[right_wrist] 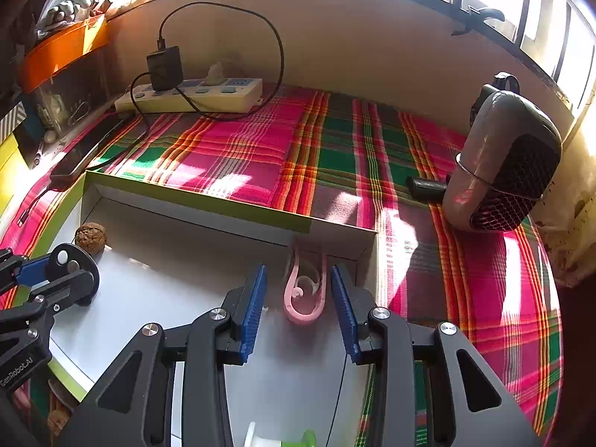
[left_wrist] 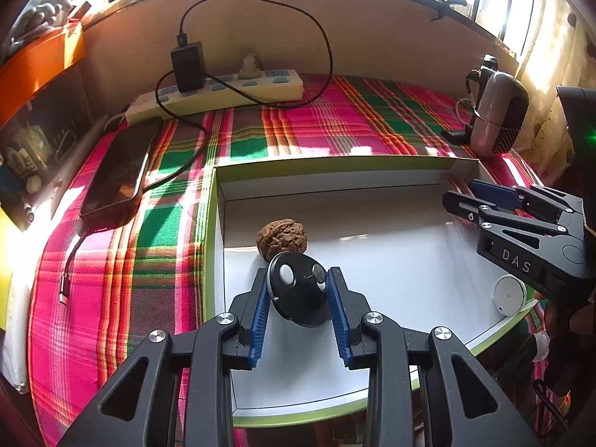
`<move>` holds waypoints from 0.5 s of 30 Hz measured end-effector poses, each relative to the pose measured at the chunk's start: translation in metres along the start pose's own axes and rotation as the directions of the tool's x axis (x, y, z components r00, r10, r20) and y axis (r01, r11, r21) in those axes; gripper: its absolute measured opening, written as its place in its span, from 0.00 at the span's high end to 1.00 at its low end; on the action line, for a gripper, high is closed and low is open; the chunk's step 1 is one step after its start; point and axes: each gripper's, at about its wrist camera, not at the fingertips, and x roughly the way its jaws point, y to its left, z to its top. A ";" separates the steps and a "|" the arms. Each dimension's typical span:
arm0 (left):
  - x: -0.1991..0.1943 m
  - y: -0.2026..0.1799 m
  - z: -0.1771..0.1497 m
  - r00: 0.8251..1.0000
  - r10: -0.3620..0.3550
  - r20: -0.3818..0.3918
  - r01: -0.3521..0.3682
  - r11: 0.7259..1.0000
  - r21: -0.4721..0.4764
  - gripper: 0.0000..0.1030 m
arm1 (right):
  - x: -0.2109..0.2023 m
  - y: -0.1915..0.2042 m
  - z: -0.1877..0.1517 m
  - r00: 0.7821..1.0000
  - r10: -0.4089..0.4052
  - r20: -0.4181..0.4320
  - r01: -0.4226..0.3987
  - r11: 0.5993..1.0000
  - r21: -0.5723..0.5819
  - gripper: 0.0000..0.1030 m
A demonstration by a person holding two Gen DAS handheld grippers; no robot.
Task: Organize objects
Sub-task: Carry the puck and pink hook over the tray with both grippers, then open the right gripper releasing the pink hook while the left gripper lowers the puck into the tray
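Sunlit plaid cloth in pink, green and orange (left_wrist: 156, 231) covers the surface beneath a window, where a shallow white cardboard box with a green rim (left_wrist: 391, 260) lies. Left of the left gripper (left_wrist: 300, 290), a black phone (left_wrist: 119, 171) rests by a cream power strip (left_wrist: 223, 93). Between its blue ribbed pads sits a round black disc-shaped device with a white button (left_wrist: 298, 290), the pads close against its sides; whether they press it cannot be told. Just ahead lies a brown walnut (left_wrist: 282, 238). The right gripper (right_wrist: 298, 298) stands released around a pink curled plastic clip (right_wrist: 303, 298), pads clear of it, in the box's far corner. Right of those jaws stands a grey heater-like appliance with black mesh (right_wrist: 503, 164).
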 end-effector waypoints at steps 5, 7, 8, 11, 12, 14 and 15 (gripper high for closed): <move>-0.003 0.001 0.001 1.000 0.005 0.008 -0.005 1.000 -0.010 0.71 | -0.001 0.000 0.000 1.000 -0.001 0.007 0.001 1.000 0.001 0.62; -0.004 0.001 0.001 1.000 0.010 0.011 -0.010 1.000 -0.012 0.70 | -0.002 0.000 -0.001 1.000 0.003 0.008 -0.003 1.000 0.002 0.60; -0.004 0.002 0.001 1.000 0.011 0.012 -0.011 1.000 -0.013 0.70 | -0.003 0.001 -0.001 1.000 0.005 0.009 -0.005 1.000 0.000 0.58; -0.005 0.003 0.001 1.000 0.013 0.012 -0.012 1.000 -0.019 0.70 | -0.004 0.003 -0.001 1.000 -0.002 0.012 0.002 1.000 -0.005 0.56; -0.006 0.004 0.001 1.000 0.014 0.013 -0.013 1.000 -0.020 0.70 | -0.005 0.004 -0.001 1.000 -0.002 0.013 0.002 1.000 -0.003 0.56; -0.007 0.004 0.001 1.000 0.015 0.016 -0.015 1.000 -0.022 0.70 | -0.006 0.003 -0.001 1.000 -0.001 0.015 0.001 1.000 0.001 0.56; -0.008 0.005 0.001 1.000 0.016 0.018 -0.015 1.000 -0.024 0.70 | -0.007 0.003 -0.001 1.000 -0.004 0.017 0.004 1.000 0.002 0.56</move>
